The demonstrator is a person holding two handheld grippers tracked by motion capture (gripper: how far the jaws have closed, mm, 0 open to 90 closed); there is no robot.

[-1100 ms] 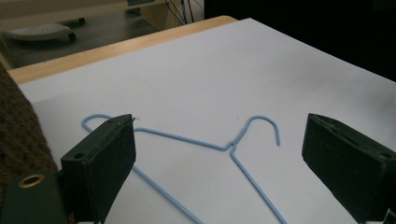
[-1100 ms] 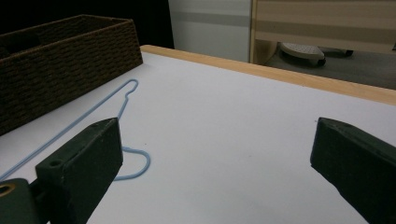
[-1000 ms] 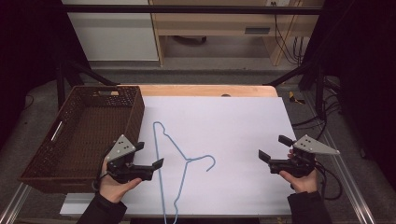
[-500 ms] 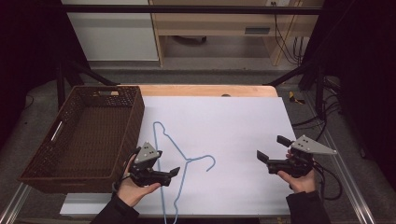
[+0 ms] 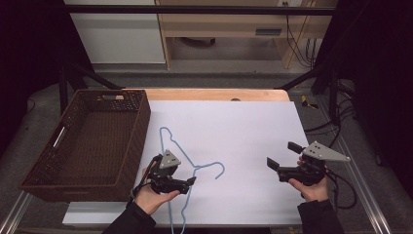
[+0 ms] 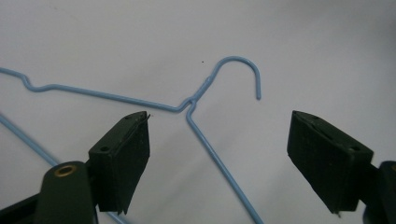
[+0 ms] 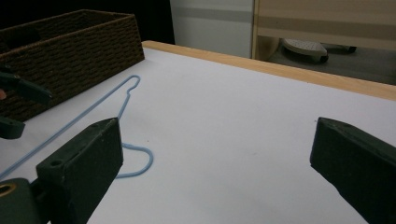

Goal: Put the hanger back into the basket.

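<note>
Basket: dark brown woven wicker basket [image 5: 92,141] sits at the left edge of the white-covered table [image 5: 243,126], nothing visible inside it. It's just left of the hanger but not touching, as far as I can tell.
Table edge: bare light wood strip [image 5: 214,94] along the far side, pale cabinet behind it.
Hanger: thin light-blue wire hanger [image 5: 182,156] lying flat on the white surface, left of centre, hook curling to the right. One shoulder points far, the other runs off toward the near edge.
Left gripper: black two-jaw left gripper [image 5: 187,183] held low over the hanger – jaws wide apart, gripping nothing. In the left gripper view the twisted neck [image 6: 190,101] sits between and just beyond the jaw tips, with one arm of the wire running down through the gap.
Right gripper: black right gripper [image 5: 277,161] well off to the right, near side – jaws spread wide, empty, pointing left toward the hanger with bare table between.
</note>
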